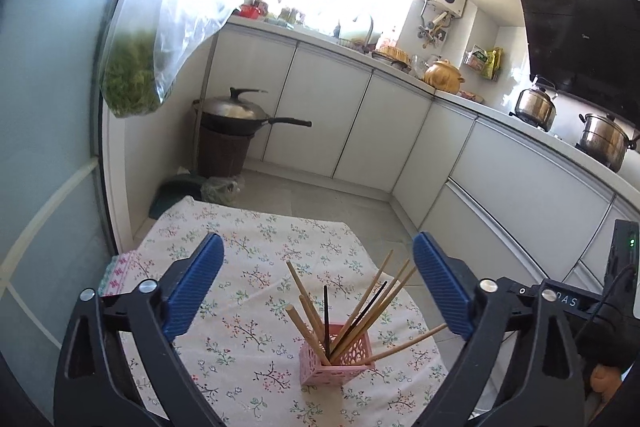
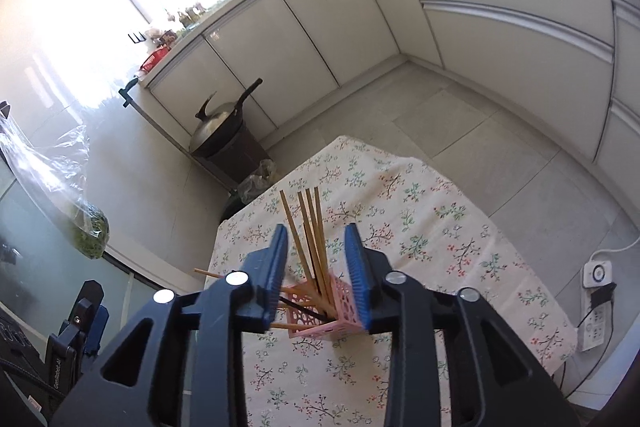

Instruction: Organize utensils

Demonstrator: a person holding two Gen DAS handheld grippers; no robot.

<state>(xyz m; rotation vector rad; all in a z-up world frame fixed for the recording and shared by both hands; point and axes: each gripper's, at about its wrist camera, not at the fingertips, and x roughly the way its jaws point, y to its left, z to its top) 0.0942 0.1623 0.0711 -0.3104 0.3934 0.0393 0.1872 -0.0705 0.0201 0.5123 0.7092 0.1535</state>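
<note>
**Ana:** On the flowered tablecloth (image 1: 256, 259) stands a pink lattice holder (image 1: 336, 359), square, with bamboo chopsticks (image 1: 360, 307) fanned out of it and a couple of dark chopsticks (image 1: 326, 319) among them. One bamboo stick leans far out to the side, nearly level.

**Ben:** And the tongs?

**Ana:** The left gripper (image 1: 318, 287) is spread wide, its blue pads (image 1: 196, 283) well apart on either side of the holder, touching nothing. The right gripper (image 2: 318, 275) stands partly parted; its pads (image 2: 360, 275) flank the holder (image 2: 320, 323) and the upright sticks (image 2: 310, 235) without pressing on them, as far as the right wrist view shows.

**Ben:** Any writing you can read?

**Ana:** Little. The other handset, seen at the right edge of the left view, bears white letters "DAS" (image 1: 568, 301), probably cut off. In the right view the left handset's side carries small print that looks like "GenRobot.AI" (image 2: 56, 375), though it is too tiny to be sure.

**Ben:** Around the table?

**Ana:** White cabinets (image 1: 320, 99), a lidded wok (image 1: 232, 113) on a dark basket, steel pots (image 1: 600, 139) on the stove, a power strip (image 2: 596, 319) on the floor
</note>
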